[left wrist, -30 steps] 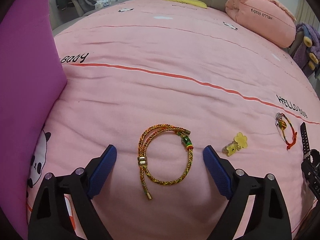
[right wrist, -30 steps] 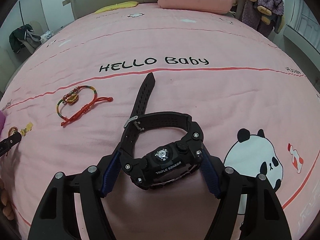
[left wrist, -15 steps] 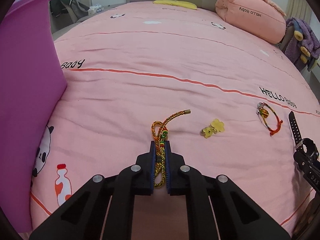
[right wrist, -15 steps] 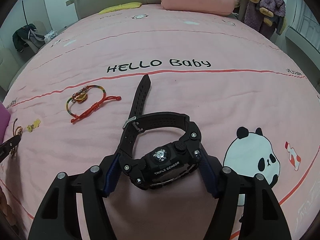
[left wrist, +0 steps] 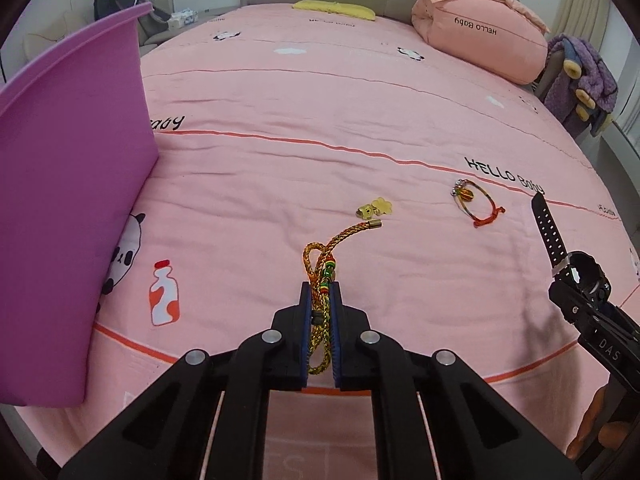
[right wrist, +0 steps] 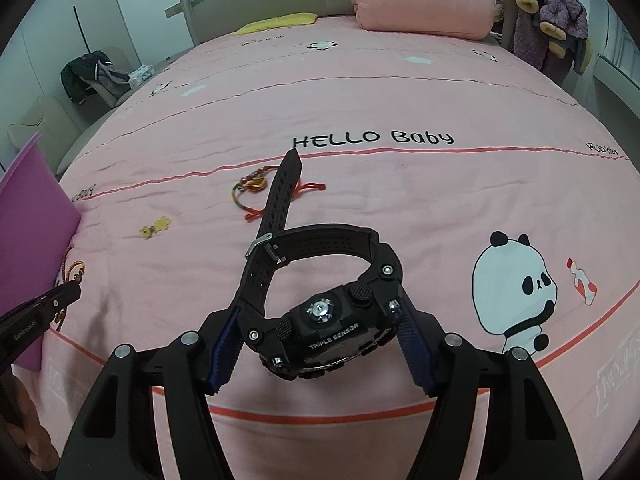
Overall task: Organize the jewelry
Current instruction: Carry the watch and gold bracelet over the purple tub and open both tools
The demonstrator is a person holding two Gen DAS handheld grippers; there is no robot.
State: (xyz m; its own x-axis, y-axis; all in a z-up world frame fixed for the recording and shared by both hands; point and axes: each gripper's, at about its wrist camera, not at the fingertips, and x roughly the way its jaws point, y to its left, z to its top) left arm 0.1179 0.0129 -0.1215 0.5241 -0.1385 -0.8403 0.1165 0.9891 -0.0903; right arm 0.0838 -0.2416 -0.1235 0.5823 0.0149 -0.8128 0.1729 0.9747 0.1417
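My left gripper is shut on a gold braided bracelet with green and red beads. Its loop and one capped end stick out past the fingertips, above the pink bedspread. My right gripper is shut on the case of a black watch, with the strap pointing away over the bed. A red string bracelet and a small yellow flower charm lie on the bedspread. The purple bin stands at the left.
A pink pillow and a yellow cushion lie at the head of the bed. Purple plush clothing hangs at the far right. In the left wrist view, the right gripper with the watch is at the right edge.
The left gripper went from open around the gold bracelet to shut on it, then rose with it. The right gripper lifted the watch off the bedspread.
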